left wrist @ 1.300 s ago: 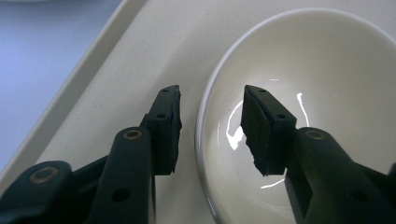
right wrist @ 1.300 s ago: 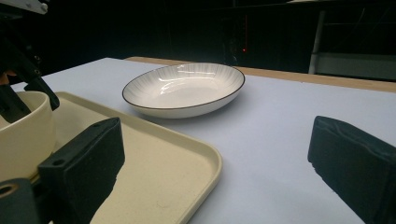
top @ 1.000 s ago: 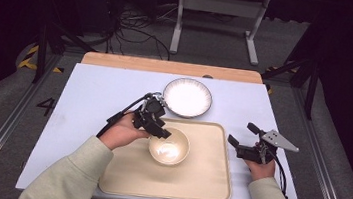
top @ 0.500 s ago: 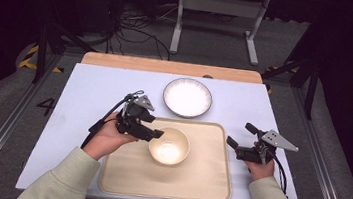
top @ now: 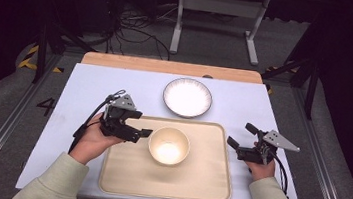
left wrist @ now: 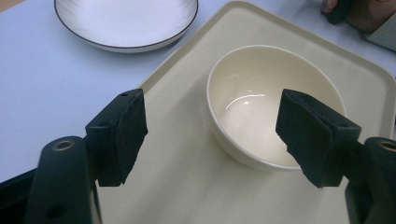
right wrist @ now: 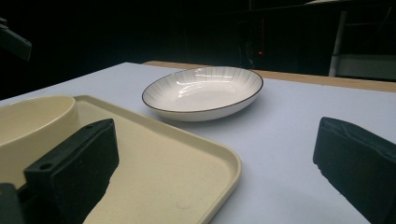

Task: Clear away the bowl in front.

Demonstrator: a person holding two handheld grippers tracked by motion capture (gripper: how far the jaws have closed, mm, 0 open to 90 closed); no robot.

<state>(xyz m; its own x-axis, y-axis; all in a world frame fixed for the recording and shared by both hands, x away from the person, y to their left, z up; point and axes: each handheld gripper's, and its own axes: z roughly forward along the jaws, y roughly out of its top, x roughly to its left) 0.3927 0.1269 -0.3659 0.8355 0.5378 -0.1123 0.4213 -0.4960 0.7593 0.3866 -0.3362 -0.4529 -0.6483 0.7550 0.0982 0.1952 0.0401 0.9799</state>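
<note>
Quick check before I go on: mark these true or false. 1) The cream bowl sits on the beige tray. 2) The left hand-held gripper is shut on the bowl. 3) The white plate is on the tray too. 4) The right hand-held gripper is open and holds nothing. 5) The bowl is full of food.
1) True: the round cream bowl stands on the beige plastic tray.
2) False: the left hand-held gripper is open, its jaws apart beside the bowl.
3) False: the white dark-rimmed plate lies on the white table, beyond the tray.
4) True: the right hand-held gripper is open and empty.
5) False: the bowl is empty.
</note>
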